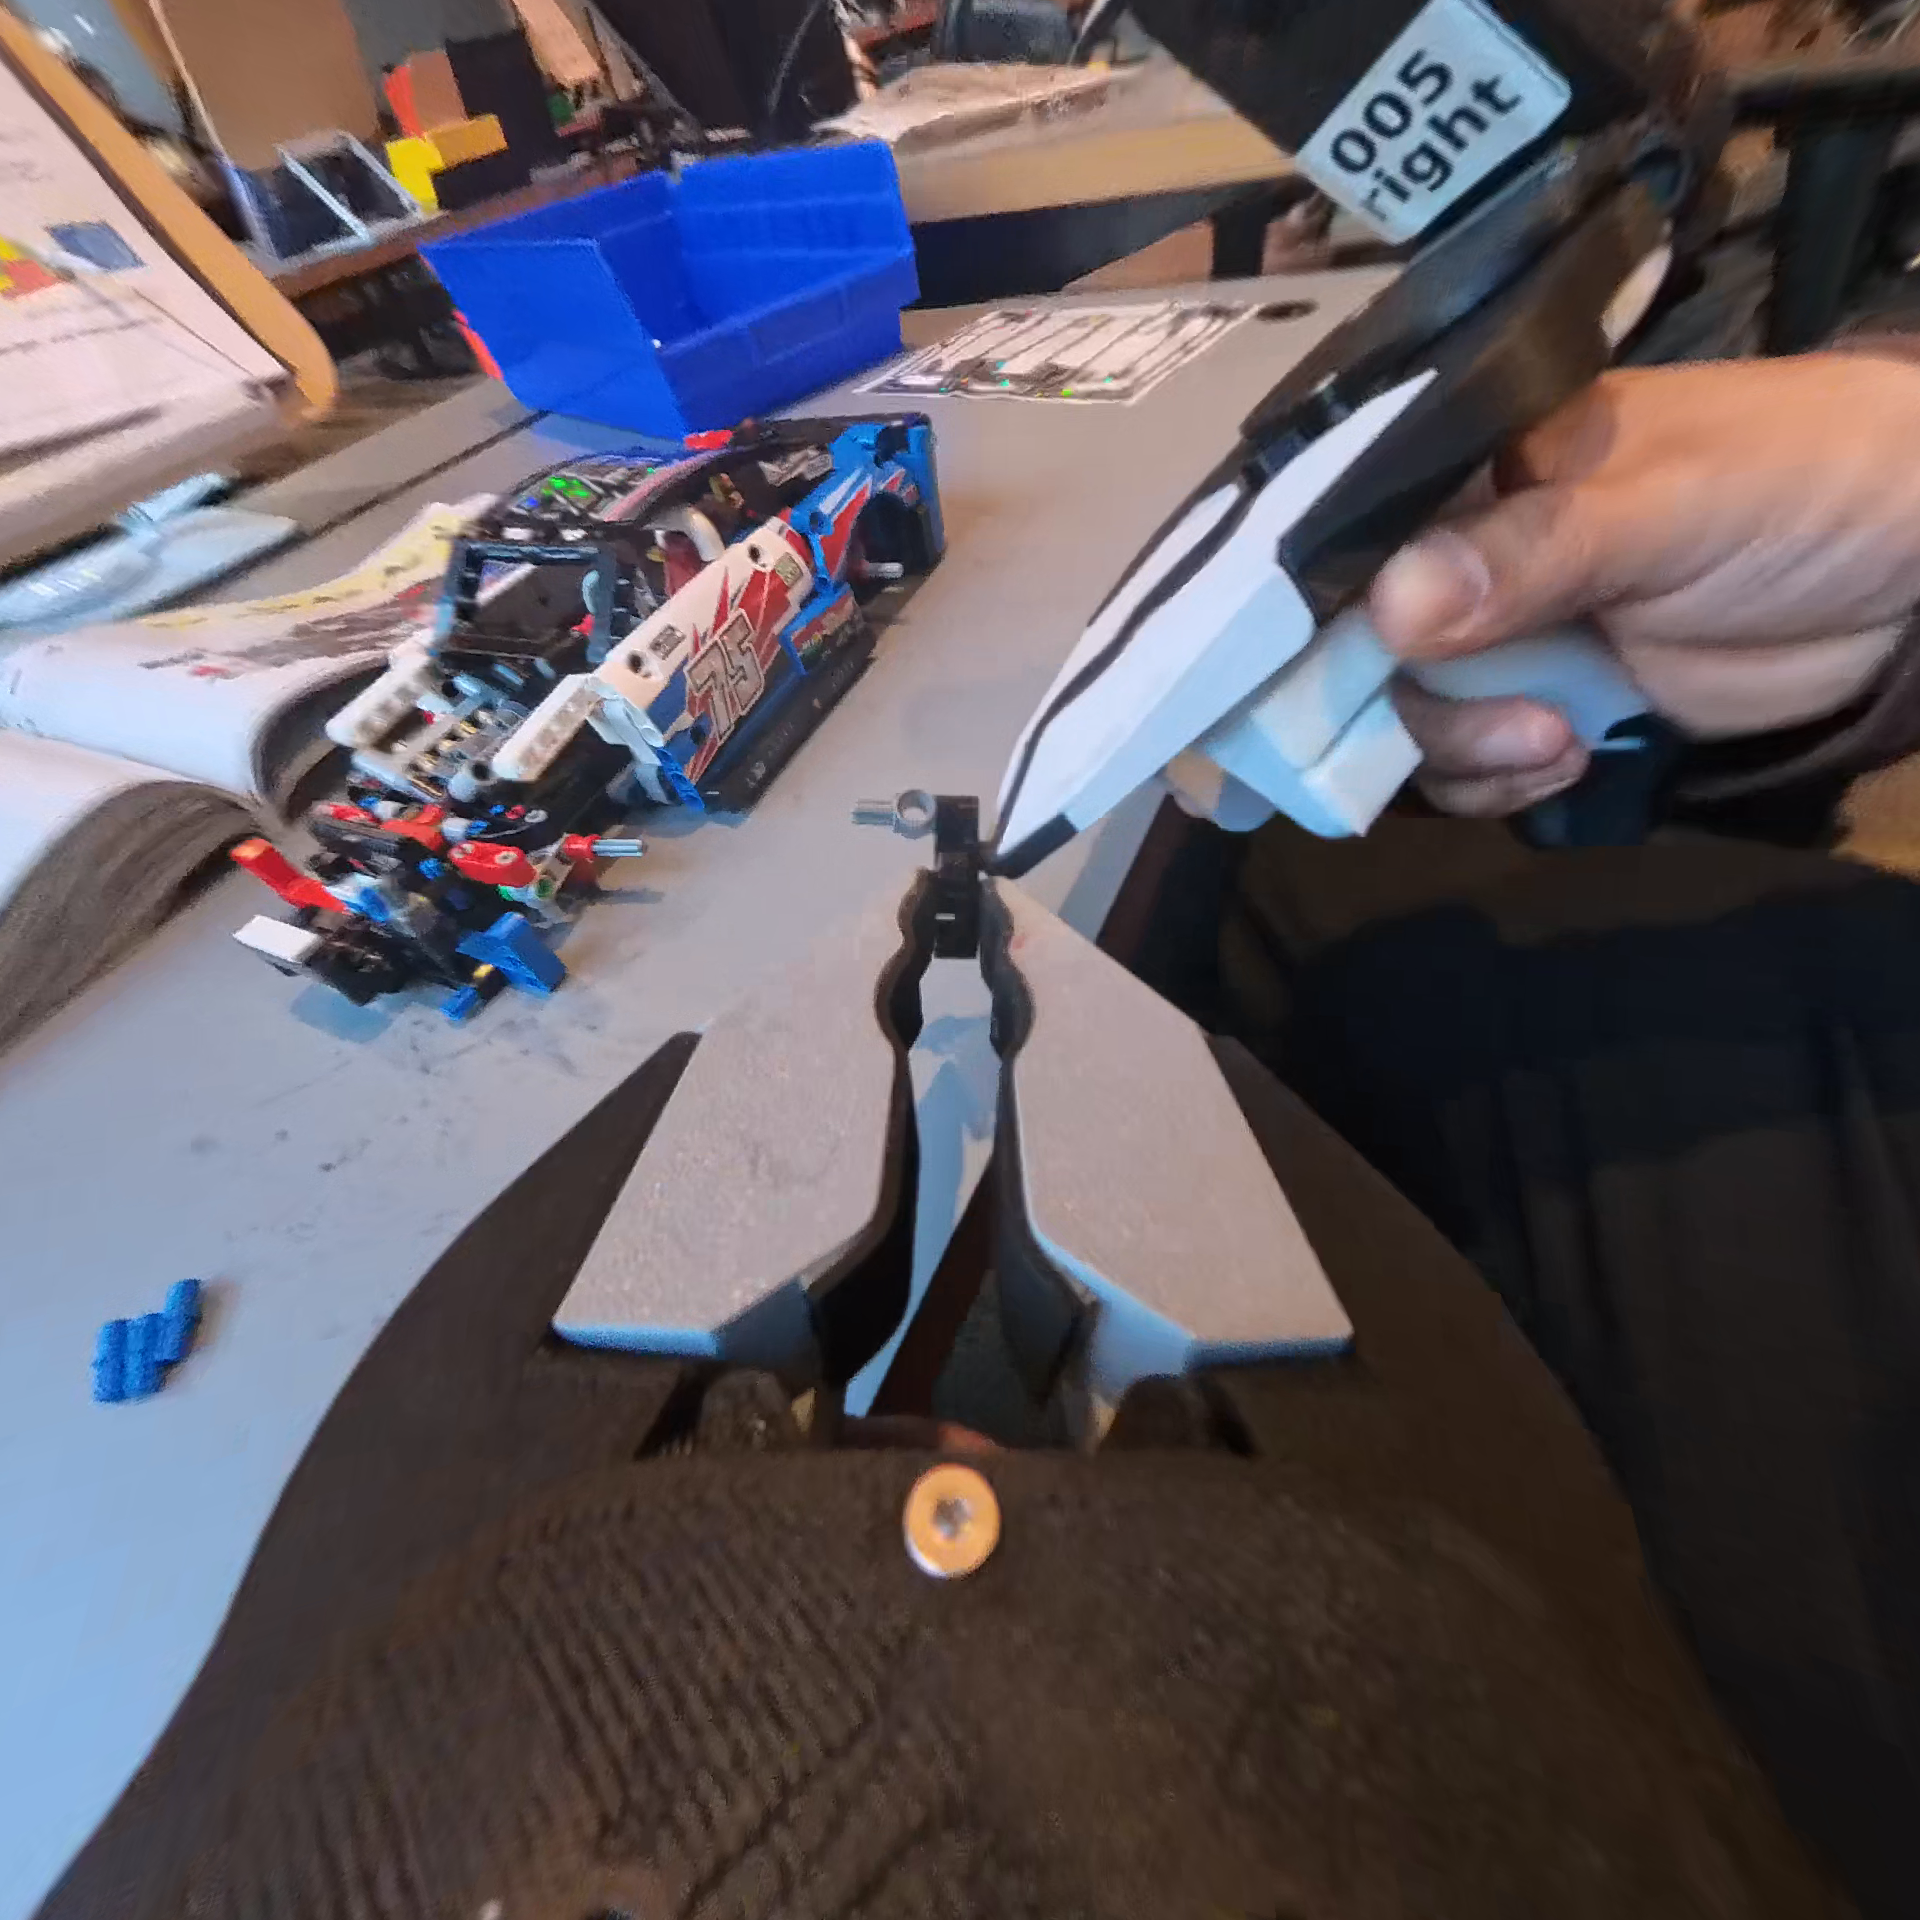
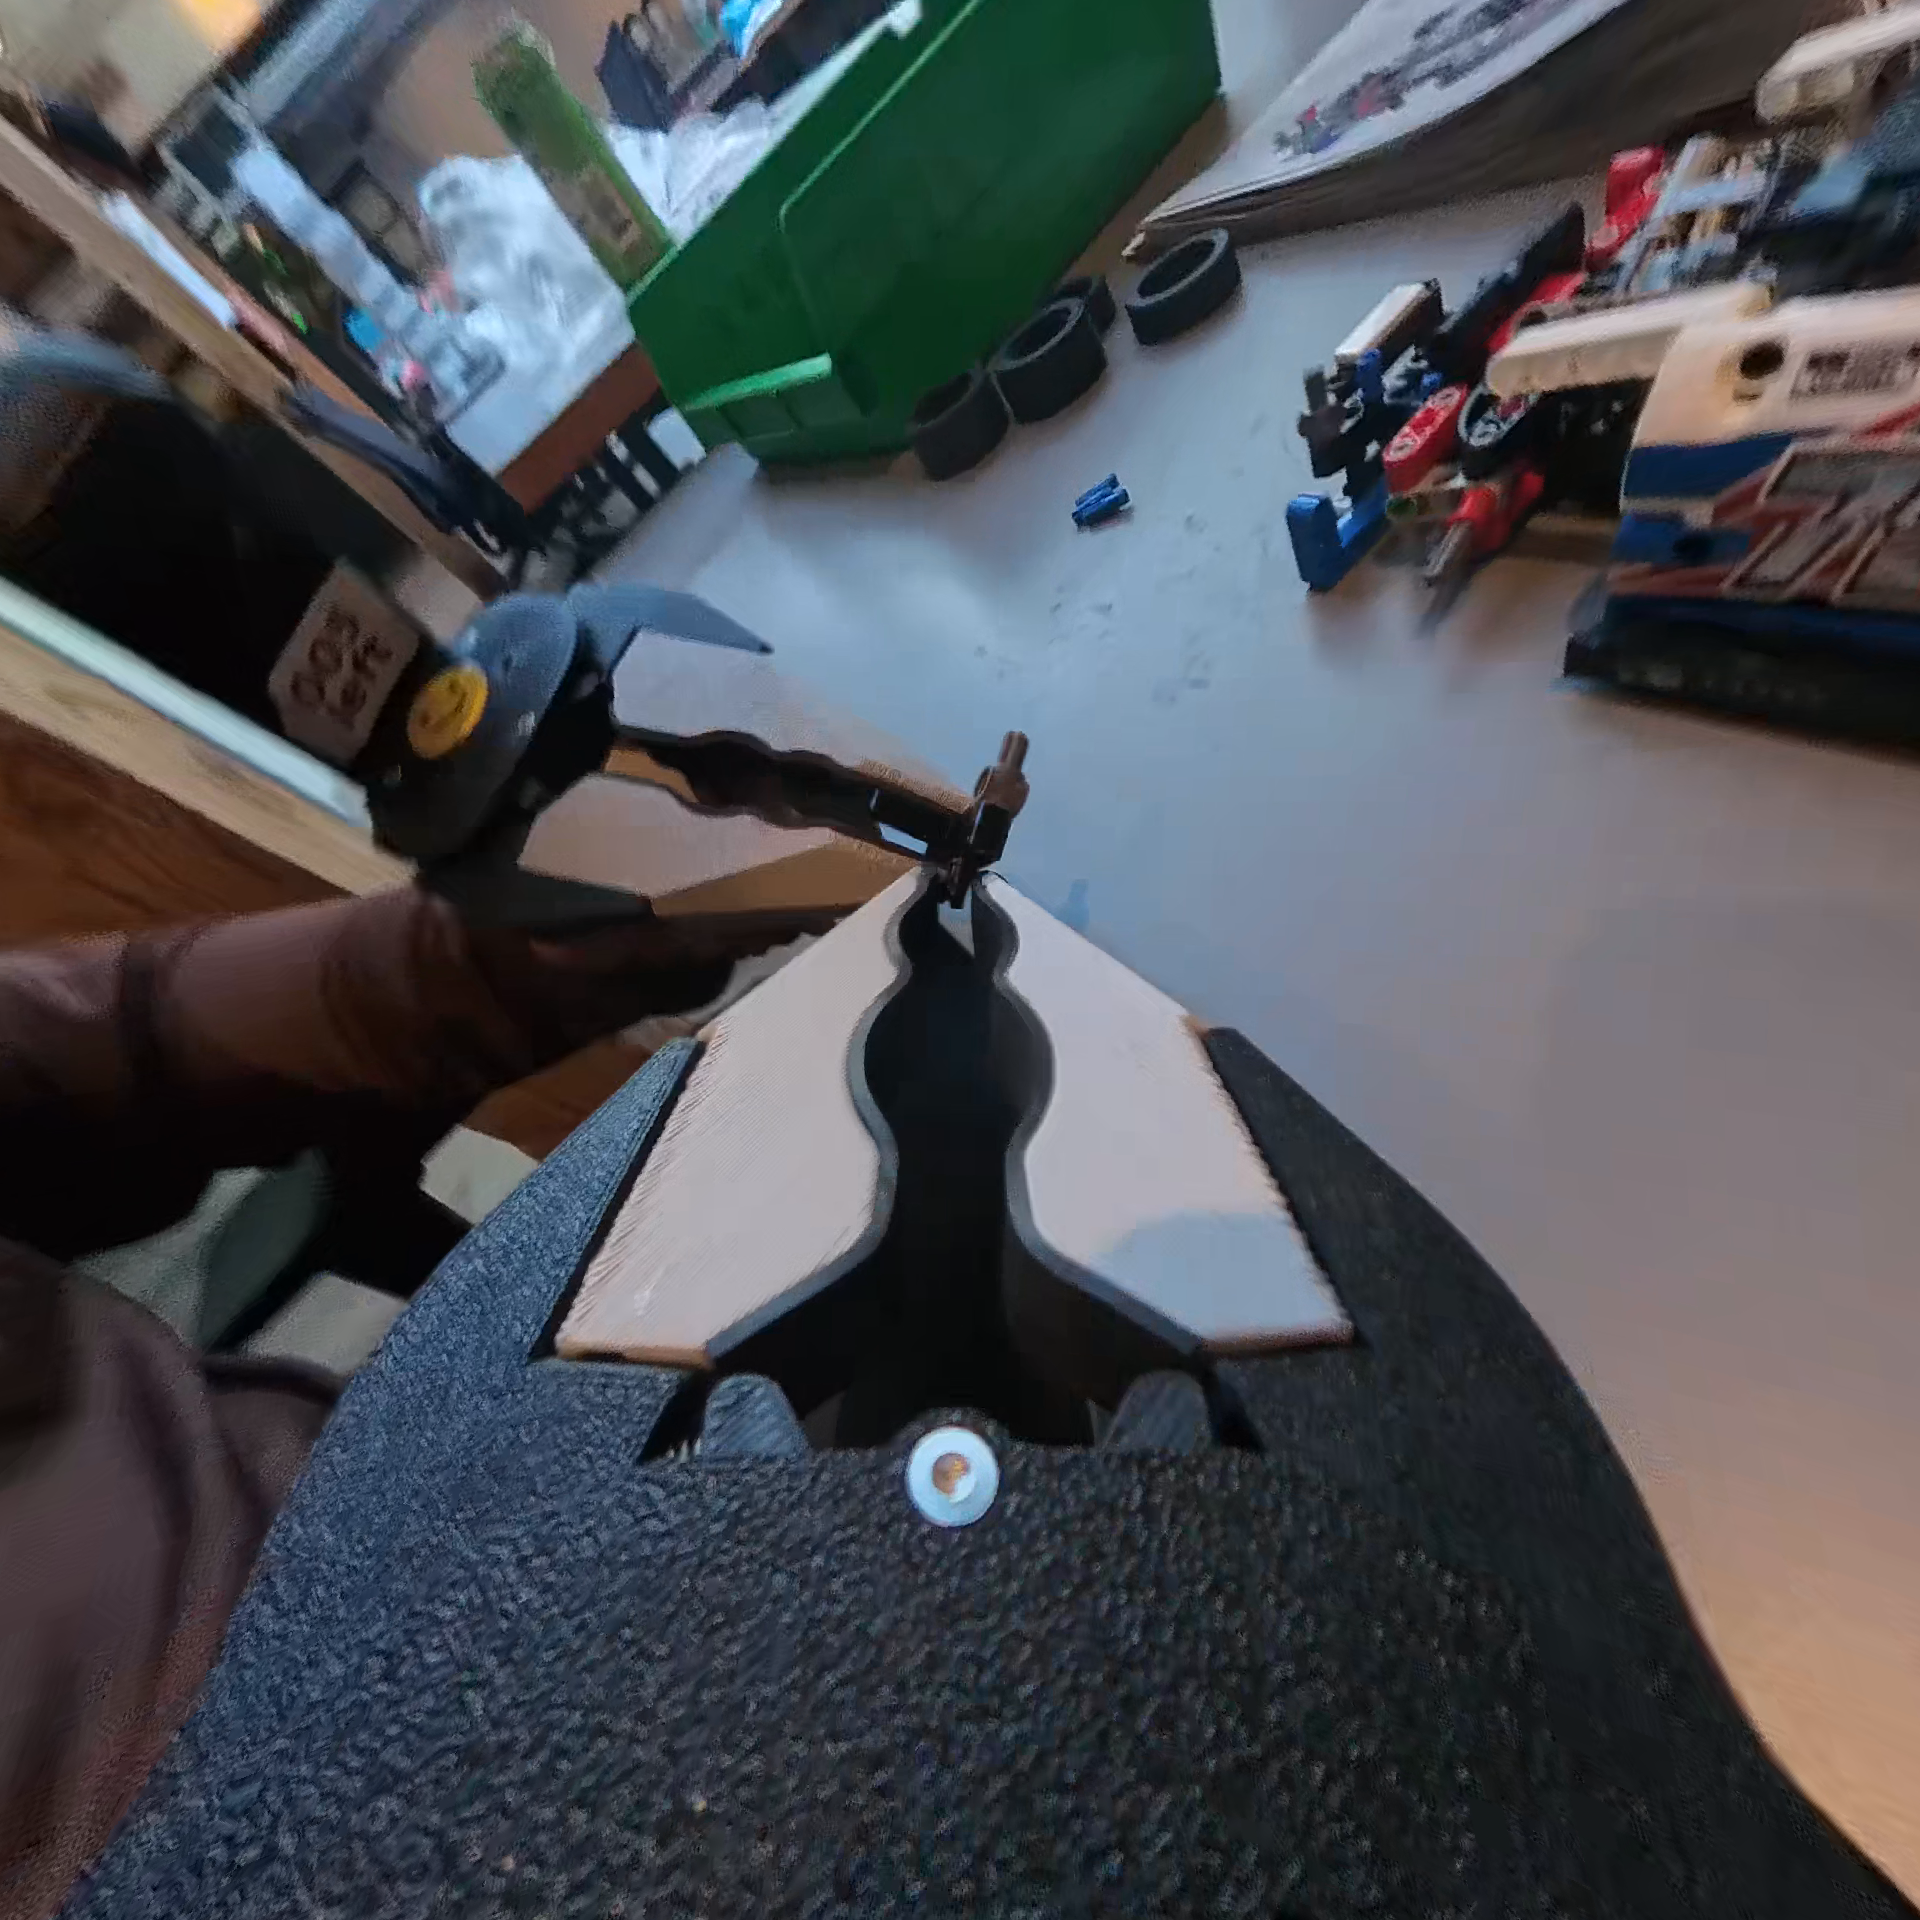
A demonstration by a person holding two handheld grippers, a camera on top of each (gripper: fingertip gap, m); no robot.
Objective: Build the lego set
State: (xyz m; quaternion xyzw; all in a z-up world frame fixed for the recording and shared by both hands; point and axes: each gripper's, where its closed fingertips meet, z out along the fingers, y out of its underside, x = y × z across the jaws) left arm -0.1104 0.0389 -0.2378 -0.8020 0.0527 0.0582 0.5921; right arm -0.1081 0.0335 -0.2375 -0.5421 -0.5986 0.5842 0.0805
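Mid sub-assembly above the counter [image 1: 260,1164]: left tool [image 1: 954,906] pinching a small black piece [image 1: 954,831], right tool [image 2: 951,896] nipped on its end, next needing a steady push together.

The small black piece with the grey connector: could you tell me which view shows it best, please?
The left wrist view: the small black piece sits sharp and centred, pinched by the left gripper. The right wrist view shows it darker and blurred.

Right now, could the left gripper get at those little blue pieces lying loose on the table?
Probably not yet: the left gripper is shut on a small black piece. The table around the blue pieces looks bare, so only its full grip hinders it.
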